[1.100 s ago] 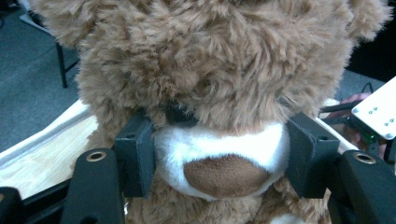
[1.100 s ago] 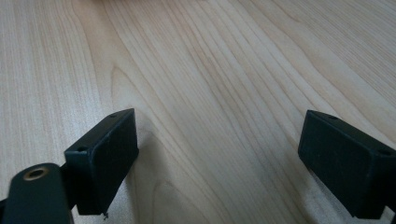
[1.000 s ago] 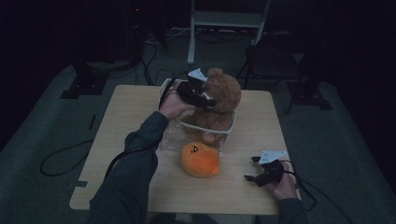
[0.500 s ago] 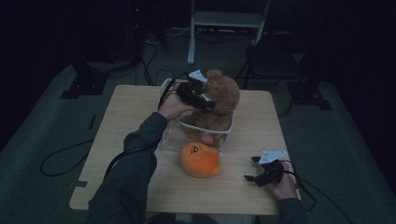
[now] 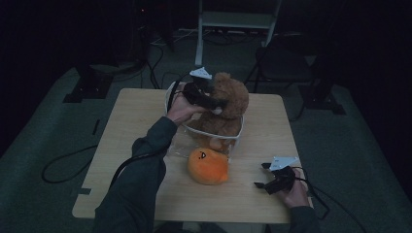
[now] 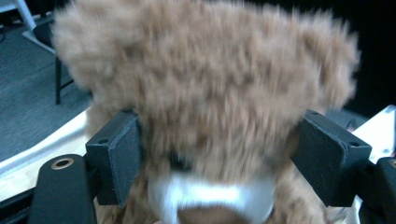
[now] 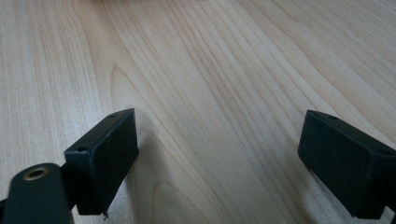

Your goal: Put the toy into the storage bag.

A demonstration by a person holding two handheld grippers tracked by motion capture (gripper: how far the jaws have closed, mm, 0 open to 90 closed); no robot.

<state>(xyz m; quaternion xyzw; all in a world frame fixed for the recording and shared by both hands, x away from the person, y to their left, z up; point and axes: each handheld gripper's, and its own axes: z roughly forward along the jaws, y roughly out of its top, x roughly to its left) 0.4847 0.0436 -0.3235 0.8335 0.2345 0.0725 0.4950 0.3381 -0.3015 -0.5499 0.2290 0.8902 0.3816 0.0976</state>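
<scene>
Dim light here, and the room beyond the table [image 5: 126, 126] is mostly black, so the far floor is hard to read. On the left side, a bare stretch of wood runs out to the table's left edge, plenty of open room there. The left gripper [image 5: 208, 98] is up at the teddy bear [image 5: 228, 104], jaws spread wide and pressed against either side of the bear's head. In the left gripper view the brown fur [image 6: 205, 88] bulges between both black pads, blurred, the white muzzle cut off at the bottom edge. The bear sits in a clear bin [image 5: 204, 141] near the table's far middle; the bin's walls are faint and its left rim is hard to trace behind the sleeve. Just in front of the bin lies an orange plush toy [image 5: 208, 166], touching or nearly touching it, cannot tell which. Over on the right, the right gripper [image 5: 272, 178] rests low near the near-right corner, jaws wide with nothing but wood grain [image 7: 219, 93] between them, well apart from both toys.
</scene>
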